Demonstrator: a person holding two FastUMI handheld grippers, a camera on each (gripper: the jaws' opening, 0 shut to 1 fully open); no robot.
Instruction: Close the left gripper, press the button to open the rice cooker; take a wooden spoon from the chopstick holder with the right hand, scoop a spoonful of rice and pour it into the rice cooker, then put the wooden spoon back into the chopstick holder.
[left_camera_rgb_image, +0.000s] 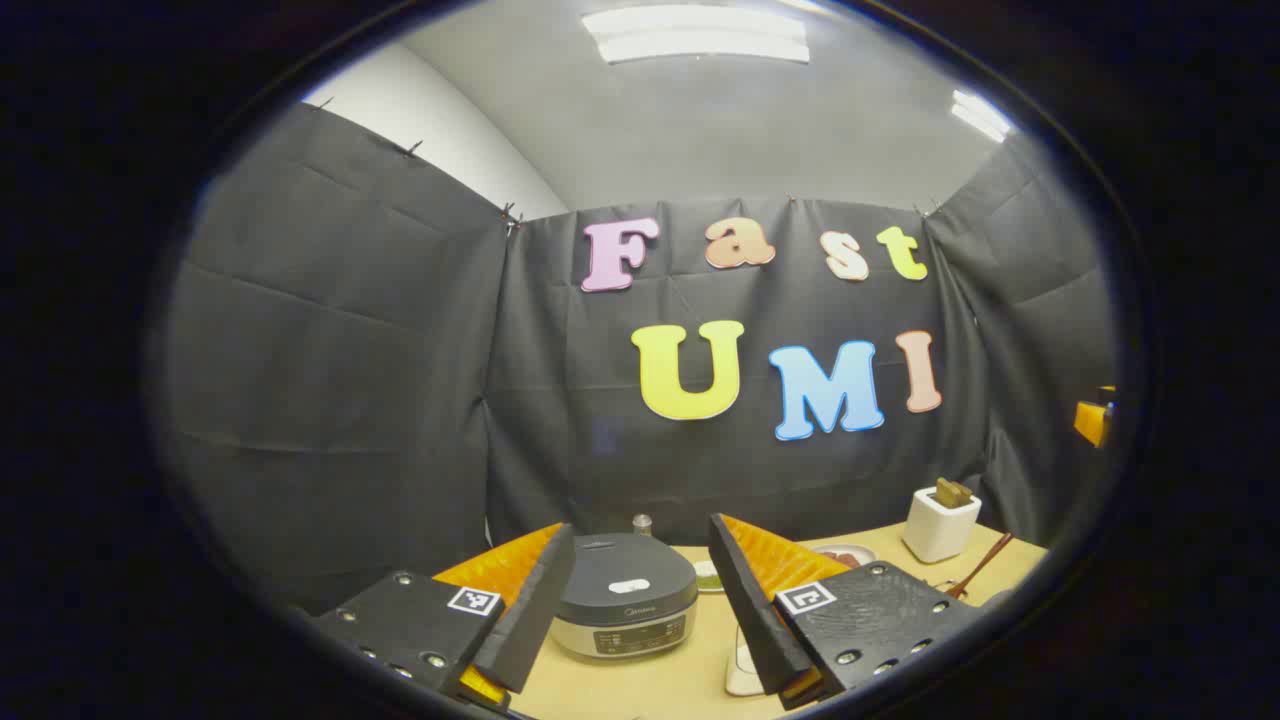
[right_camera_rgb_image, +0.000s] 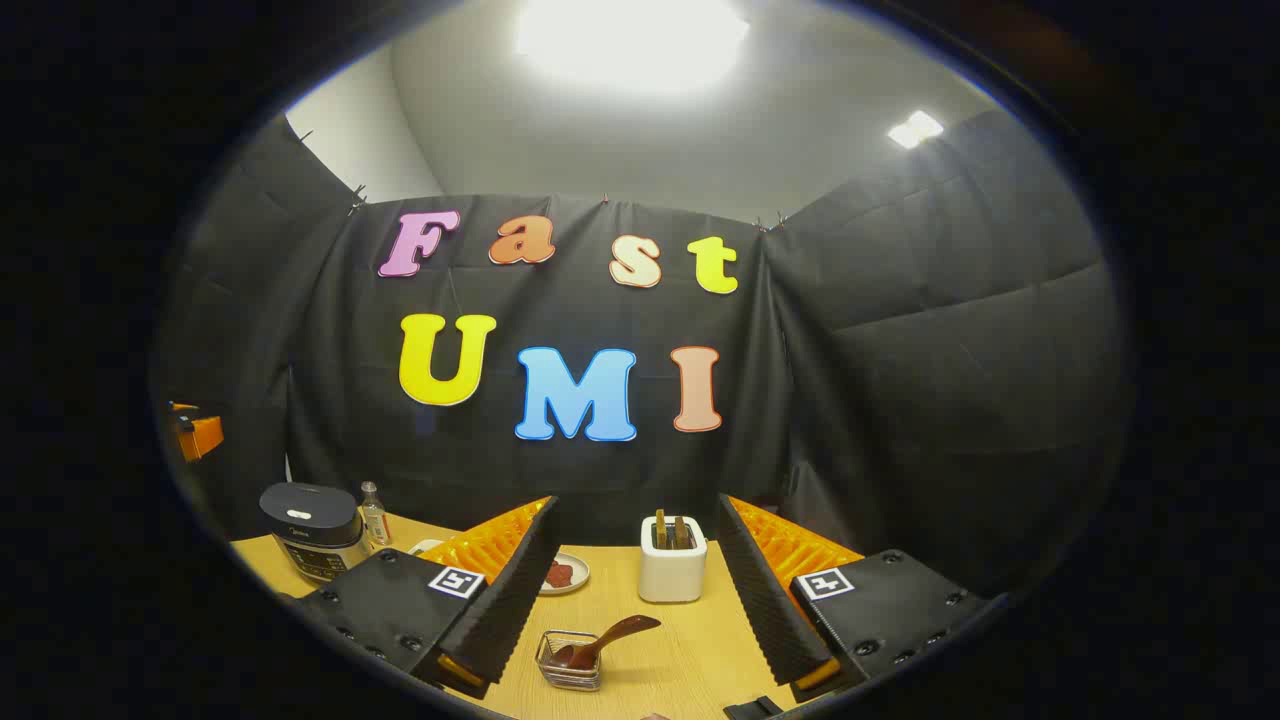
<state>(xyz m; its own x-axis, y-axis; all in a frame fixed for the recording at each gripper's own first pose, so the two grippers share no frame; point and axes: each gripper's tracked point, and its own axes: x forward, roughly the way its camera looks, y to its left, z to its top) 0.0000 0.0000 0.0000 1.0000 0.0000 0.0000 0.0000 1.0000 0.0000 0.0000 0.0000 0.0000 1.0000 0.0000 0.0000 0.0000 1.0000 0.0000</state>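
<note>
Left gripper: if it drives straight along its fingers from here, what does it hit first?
Most likely the rice cooker: it sits on the table, lid shut, centred between the open left gripper fingers. Depth is unclear; its aim may pass over the lid toward the booth wall.

The light wooden table (right_camera_rgb_image: 690, 640) carries a closed rice cooker (right_camera_rgb_image: 311, 529) at far left with a small bottle (right_camera_rgb_image: 374, 514) beside it. A plate (right_camera_rgb_image: 566, 573) and white toaster (right_camera_rgb_image: 672, 559) stand mid-table; nearer, a wire basket (right_camera_rgb_image: 569, 660) holds a wooden spoon (right_camera_rgb_image: 608, 639).
</note>
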